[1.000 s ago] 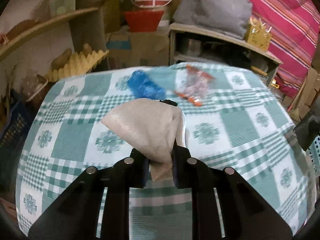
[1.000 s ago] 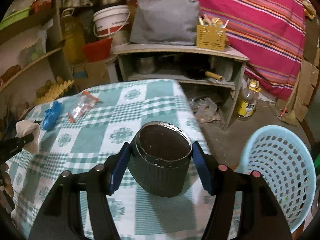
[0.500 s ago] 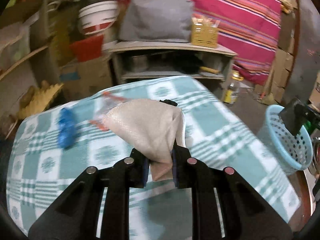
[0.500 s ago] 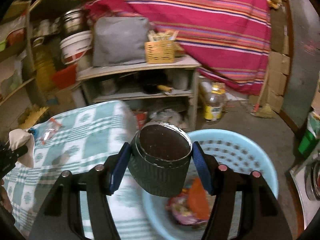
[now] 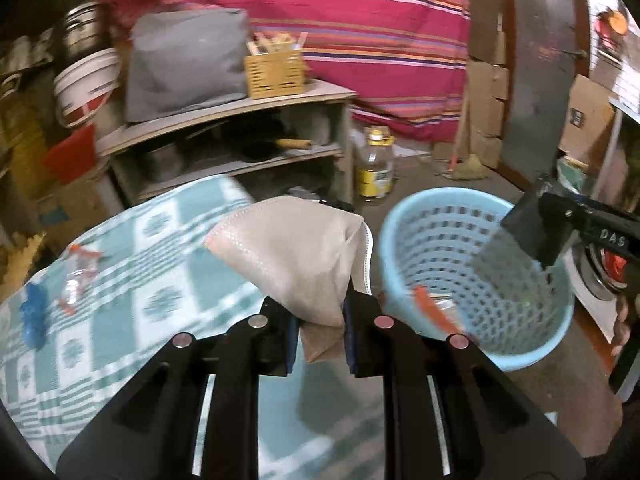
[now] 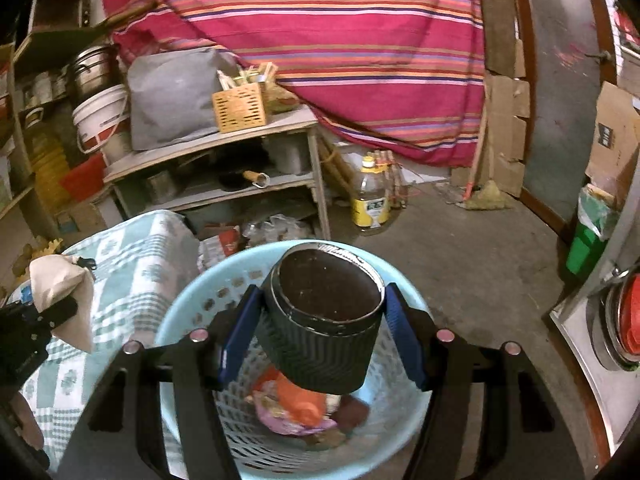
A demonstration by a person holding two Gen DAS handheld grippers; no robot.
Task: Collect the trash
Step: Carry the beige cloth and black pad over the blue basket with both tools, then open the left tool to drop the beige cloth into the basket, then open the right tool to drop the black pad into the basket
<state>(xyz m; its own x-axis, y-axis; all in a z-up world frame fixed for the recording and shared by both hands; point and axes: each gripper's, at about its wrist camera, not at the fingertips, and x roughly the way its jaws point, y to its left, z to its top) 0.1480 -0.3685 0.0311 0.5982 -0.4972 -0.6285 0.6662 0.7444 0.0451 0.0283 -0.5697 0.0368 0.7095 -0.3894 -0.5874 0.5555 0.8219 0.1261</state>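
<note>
My left gripper (image 5: 320,332) is shut on a beige face mask (image 5: 288,256), held above the right edge of the green checked table (image 5: 140,280) and just left of the light blue mesh basket (image 5: 404,216). My right gripper (image 6: 324,332) is shut on a dark ribbed paper cup (image 6: 320,344), tilted and hanging over the basket (image 6: 192,312). Wrappers (image 6: 296,408) lie at the basket's bottom. In the right wrist view the left gripper (image 6: 60,308) and the mask (image 6: 60,280) show at the left. A blue wrapper (image 5: 34,316) and a clear orange-marked wrapper (image 5: 80,272) lie on the table.
A wooden shelf unit (image 6: 224,152) with a grey bag and a yellow box stands behind the table. An oil bottle (image 6: 372,200) stands on the concrete floor behind the basket. Cardboard and a steel appliance (image 6: 592,340) line the right side.
Both grippers have swung right, off the table toward the basket. The cup now hangs over the basket, and the mask has come to the table's right edge beside it.
</note>
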